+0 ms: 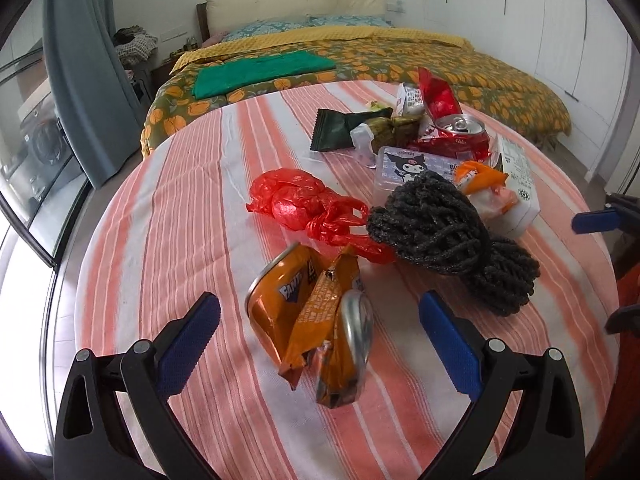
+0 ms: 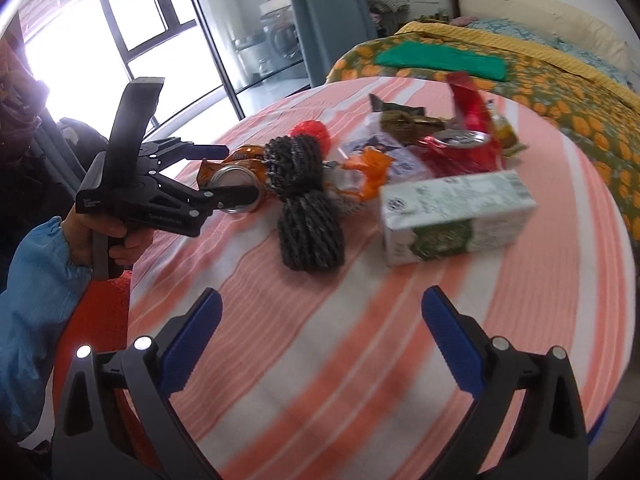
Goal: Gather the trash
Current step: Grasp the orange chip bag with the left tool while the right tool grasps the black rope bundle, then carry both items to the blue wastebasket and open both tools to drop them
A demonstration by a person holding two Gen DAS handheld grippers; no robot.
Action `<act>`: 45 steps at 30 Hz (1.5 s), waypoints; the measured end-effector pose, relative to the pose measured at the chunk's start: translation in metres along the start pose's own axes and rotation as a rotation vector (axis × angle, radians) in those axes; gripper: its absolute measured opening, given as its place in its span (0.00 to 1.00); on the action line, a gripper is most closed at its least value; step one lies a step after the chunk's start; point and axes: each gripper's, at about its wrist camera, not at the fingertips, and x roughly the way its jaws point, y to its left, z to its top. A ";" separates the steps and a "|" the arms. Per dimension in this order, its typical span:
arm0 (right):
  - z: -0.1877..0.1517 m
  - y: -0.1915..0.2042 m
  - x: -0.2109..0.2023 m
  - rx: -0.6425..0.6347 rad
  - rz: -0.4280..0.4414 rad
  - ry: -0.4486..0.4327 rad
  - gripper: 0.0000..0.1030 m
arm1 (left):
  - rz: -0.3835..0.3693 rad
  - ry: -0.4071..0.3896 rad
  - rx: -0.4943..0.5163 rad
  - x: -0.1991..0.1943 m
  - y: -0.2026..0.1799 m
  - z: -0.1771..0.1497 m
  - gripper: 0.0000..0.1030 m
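Note:
My left gripper [image 1: 319,312] is open, its blue pads on either side of a crushed orange Fanta can [image 1: 276,300] with an orange wrapper [image 1: 320,332] on it. Behind lie a red plastic bag [image 1: 304,204], a dark grey yarn bundle [image 1: 444,232], a crushed red cola can [image 1: 456,134], a dark green wrapper [image 1: 344,128] and a white-green carton [image 2: 456,216]. My right gripper [image 2: 321,312] is open and empty above the striped cloth, short of the carton. The left gripper [image 2: 230,174] also shows in the right wrist view around the orange can [image 2: 240,188].
The round table [image 1: 168,240] has a pink-striped cloth. A small plastic box with a cartoon figure [image 1: 408,166] sits among the trash. A bed with an orange-patterned cover [image 1: 400,64] stands behind. Glass doors and a blue curtain [image 1: 80,80] are at the left.

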 end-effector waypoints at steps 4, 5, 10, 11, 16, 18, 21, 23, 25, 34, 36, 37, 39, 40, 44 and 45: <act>0.012 0.013 0.013 -0.048 0.027 0.022 0.85 | -0.047 -0.018 -0.059 0.000 0.010 -0.001 0.90; 0.015 0.014 0.019 -0.060 0.034 0.030 0.80 | -0.053 -0.018 -0.060 0.000 0.011 -0.001 0.85; 0.029 0.015 0.045 -0.083 0.004 0.060 0.70 | -0.072 -0.005 -0.054 0.004 0.010 -0.002 0.65; 0.031 0.015 0.050 -0.089 -0.003 0.065 0.70 | -0.075 -0.005 -0.057 0.005 0.011 -0.002 0.63; 0.035 0.023 0.061 -0.118 -0.023 0.070 0.70 | -0.042 -0.011 -0.038 0.003 0.006 -0.003 0.63; 0.037 0.024 0.064 -0.120 -0.033 0.074 0.70 | -0.024 -0.013 -0.025 0.002 0.003 -0.003 0.63; 0.038 0.024 0.068 -0.127 -0.054 0.081 0.69 | -0.009 -0.016 -0.013 0.002 0.000 -0.002 0.63; 0.040 0.023 0.070 -0.129 -0.067 0.085 0.67 | -0.002 -0.018 -0.004 0.001 -0.001 -0.002 0.63; 0.040 0.022 0.072 -0.123 -0.078 0.088 0.65 | 0.005 -0.019 0.003 0.001 -0.002 -0.002 0.63; 0.042 0.015 0.074 -0.066 -0.089 0.092 0.36 | 0.010 -0.017 -0.017 -0.004 -0.003 -0.001 0.61; 0.041 0.015 0.066 -0.053 -0.068 0.091 0.35 | -0.009 -0.016 -0.048 -0.009 -0.003 -0.001 0.60; 0.040 0.013 0.058 -0.044 -0.048 0.090 0.35 | -0.021 -0.019 -0.063 -0.012 -0.004 -0.001 0.60; 0.035 0.010 0.045 -0.030 -0.019 0.090 0.35 | -0.036 -0.019 -0.087 -0.021 -0.012 -0.002 0.60; 0.033 0.009 0.039 -0.024 -0.010 0.092 0.35 | -0.042 -0.019 -0.097 -0.024 -0.017 -0.002 0.60; 0.013 -0.009 0.005 0.020 0.020 0.119 0.35 | -0.095 -0.009 -0.147 -0.039 -0.048 -0.012 0.61; 0.009 -0.015 -0.001 0.031 0.019 0.130 0.35 | -0.097 -0.001 -0.152 -0.041 -0.057 -0.016 0.61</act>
